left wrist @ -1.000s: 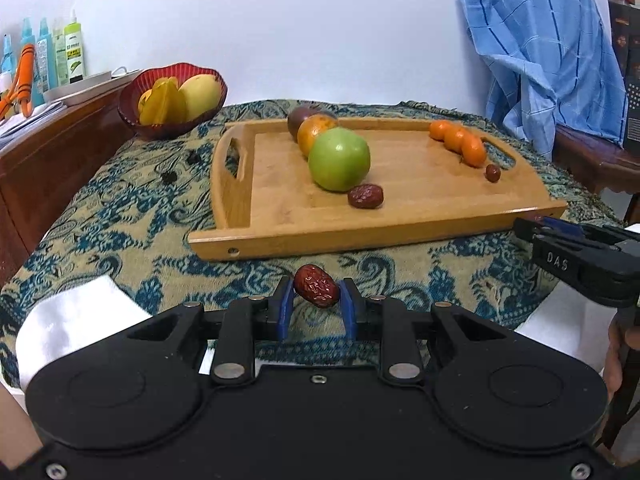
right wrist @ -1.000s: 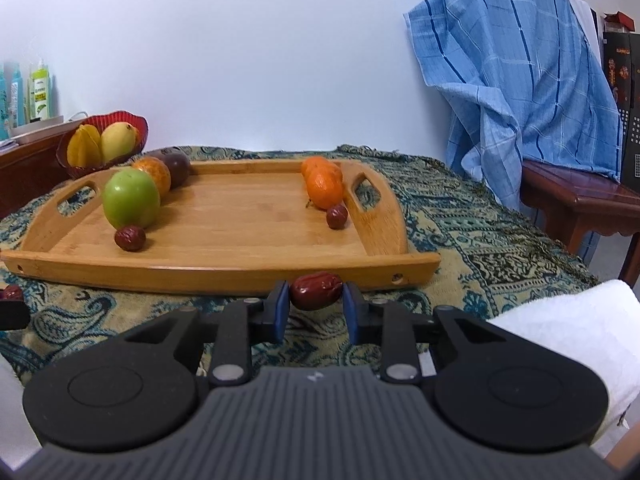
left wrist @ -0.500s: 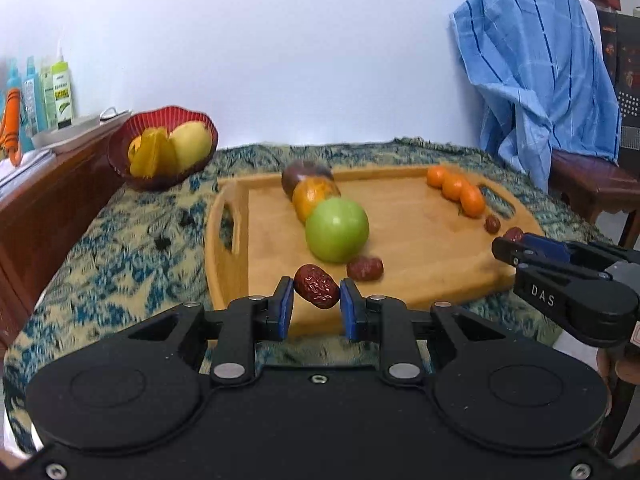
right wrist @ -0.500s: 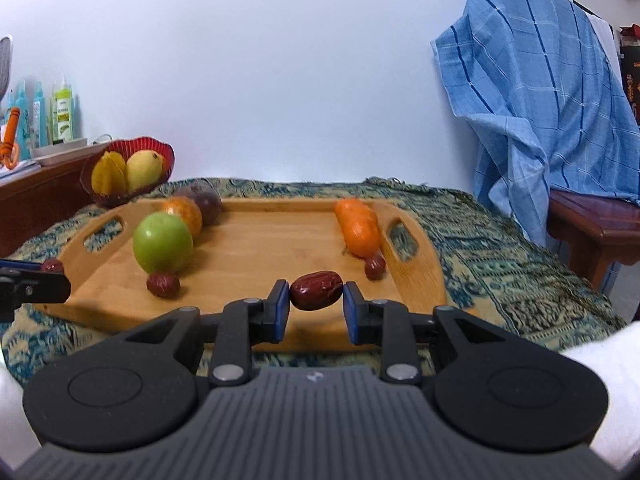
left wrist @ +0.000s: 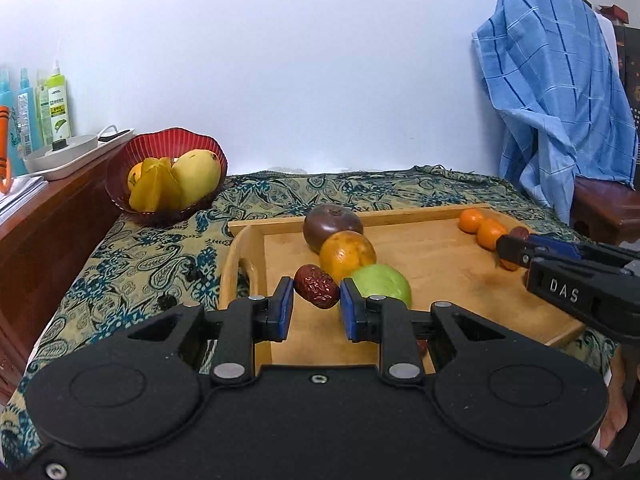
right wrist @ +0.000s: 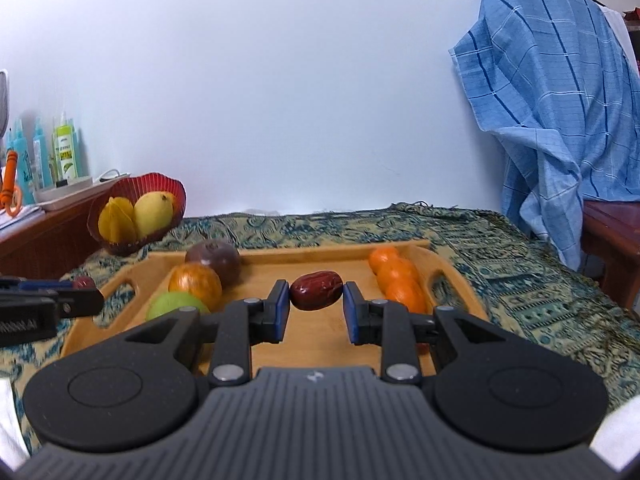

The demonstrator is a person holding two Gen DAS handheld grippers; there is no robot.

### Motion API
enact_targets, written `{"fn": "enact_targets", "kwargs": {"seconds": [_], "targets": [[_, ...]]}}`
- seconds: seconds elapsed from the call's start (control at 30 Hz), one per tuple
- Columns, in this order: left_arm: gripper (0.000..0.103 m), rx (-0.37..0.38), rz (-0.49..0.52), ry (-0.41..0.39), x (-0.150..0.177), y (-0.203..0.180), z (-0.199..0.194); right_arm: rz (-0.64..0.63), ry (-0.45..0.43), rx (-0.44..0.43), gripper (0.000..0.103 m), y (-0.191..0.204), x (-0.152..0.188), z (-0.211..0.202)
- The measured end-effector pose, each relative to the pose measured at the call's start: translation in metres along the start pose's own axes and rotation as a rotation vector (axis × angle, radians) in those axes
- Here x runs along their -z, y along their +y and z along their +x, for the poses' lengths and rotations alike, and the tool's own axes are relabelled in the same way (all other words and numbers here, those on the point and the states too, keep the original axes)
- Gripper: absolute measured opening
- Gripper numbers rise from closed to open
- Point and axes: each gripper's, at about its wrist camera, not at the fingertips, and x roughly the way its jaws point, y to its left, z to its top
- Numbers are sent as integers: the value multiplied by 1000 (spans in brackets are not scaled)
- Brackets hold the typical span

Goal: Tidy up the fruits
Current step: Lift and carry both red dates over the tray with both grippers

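**Two tools each gripping a red date above a wooden fruit tray**

In the left wrist view, the left tool (left wrist: 316, 304) is sitting at the lower centre of the frame, its blue pads clenching a wrinkled red date (left wrist: 316, 292). Just behind it, a wooden tray (left wrist: 440, 276) is lying on a desk (left wrist: 160, 256) draped in a teal and tan patterned cloth. On the tray's left half, a green apple (left wrist: 384, 284), an orange (left wrist: 347, 254) and a dark purple fruit (left wrist: 332, 224) are forming a touching line running away from the camera. Small tangerines (left wrist: 482, 228) are lying near the tray's far right corner.

At the right edge of this frame, the right tool (left wrist: 516, 246) is reaching in over the tray. In the right wrist view it is filling the lower centre, its pads grasping a second, smoother date (right wrist: 316, 290) sideways above the tray's middle.

In the upper left of both views, a red bowl (left wrist: 164, 148) holding yellow fruit is standing on the cloth beyond the tray. A blue checked cloth (left wrist: 556, 92) is hanging at the upper right.
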Motion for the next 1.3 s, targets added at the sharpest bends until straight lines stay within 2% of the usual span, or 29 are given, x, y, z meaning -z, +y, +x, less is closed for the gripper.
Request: {"fn": "enact_targets", "kwargs": {"seconds": [0.3, 0.6, 1.3], "targets": [[24, -2, -23, 41, -19, 15, 47, -11, -1, 3, 33, 7, -18, 36], [24, -6, -17, 56, -35, 16, 87, 0, 48, 0, 33, 6, -28, 75], [24, -34, -49, 114, -44, 27, 133, 7, 218, -3, 33, -4, -32, 145]]}}
